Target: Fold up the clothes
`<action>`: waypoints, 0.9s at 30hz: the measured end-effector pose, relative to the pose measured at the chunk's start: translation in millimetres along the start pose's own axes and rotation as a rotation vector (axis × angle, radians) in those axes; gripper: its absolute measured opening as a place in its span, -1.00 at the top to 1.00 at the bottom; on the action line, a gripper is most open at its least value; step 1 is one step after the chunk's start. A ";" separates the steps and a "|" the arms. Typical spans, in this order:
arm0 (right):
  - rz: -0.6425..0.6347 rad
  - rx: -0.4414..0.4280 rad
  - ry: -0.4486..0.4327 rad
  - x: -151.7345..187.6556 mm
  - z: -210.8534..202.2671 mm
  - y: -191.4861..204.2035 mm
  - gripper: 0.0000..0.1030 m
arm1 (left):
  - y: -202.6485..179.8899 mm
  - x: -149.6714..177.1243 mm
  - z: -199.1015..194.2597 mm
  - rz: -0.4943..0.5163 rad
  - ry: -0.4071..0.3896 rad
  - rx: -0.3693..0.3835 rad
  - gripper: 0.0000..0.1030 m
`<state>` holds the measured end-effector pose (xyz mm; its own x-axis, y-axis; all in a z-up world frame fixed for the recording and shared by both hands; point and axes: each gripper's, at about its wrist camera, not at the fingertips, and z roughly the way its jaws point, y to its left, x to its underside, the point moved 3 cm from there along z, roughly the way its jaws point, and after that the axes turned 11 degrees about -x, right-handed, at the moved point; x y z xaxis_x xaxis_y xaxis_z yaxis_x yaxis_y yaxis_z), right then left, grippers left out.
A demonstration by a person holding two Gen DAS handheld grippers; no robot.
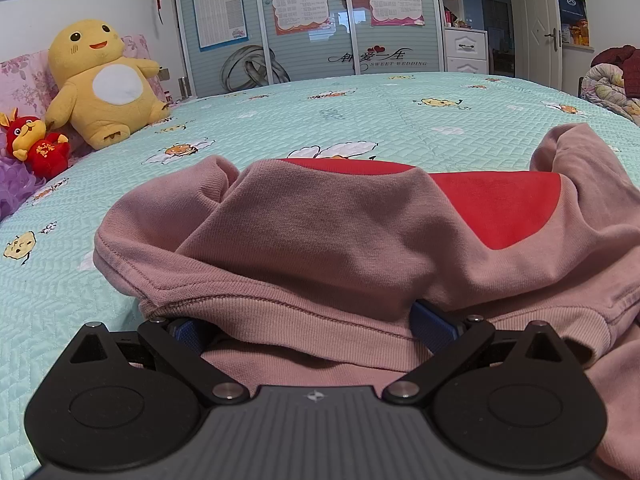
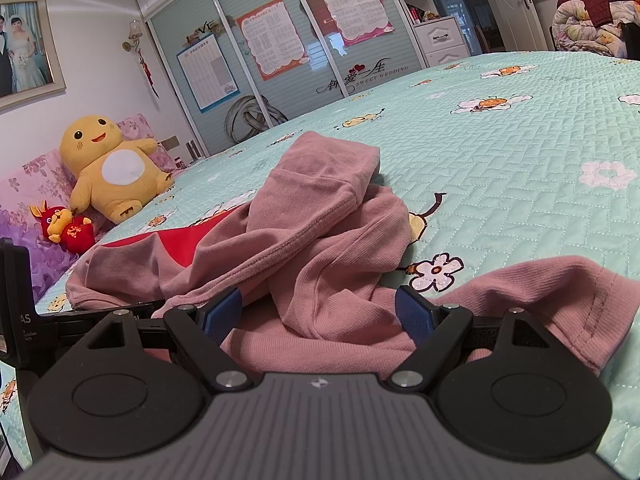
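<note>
Both grippers (image 1: pixel 314 326) (image 2: pixel 318 314) spread wide over rumpled pink sweatshirt (image 1: pixel 320 232), red patch (image 1: pixel 500 204) showing.

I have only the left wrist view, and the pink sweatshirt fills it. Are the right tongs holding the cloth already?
Observer: No. The right tongs stand open, with a bunch of the pink sweatshirt lying between them.
Operator: Is any cloth outside them?
Observer: Yes, one pink flap lies on the bedspread, to the right of those tongs.
Operator: And the top of the pile?
Observer: A folded-over sleeve or hood rests on it; I cannot tell which.
</note>
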<state>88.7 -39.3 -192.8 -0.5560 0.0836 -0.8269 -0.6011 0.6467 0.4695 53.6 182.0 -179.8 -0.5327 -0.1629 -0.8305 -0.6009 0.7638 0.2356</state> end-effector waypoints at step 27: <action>0.007 -0.005 -0.002 0.3 -0.7 -0.3 -0.62 | 1.7 -0.1 1.6 0.000 0.000 0.002 -1.00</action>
<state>88.3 -40.0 -193.0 -0.5588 0.0899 -0.8244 -0.6002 0.6422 0.4769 53.5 184.3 -180.1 -0.5328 -0.1626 -0.8304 -0.5998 0.7648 0.2351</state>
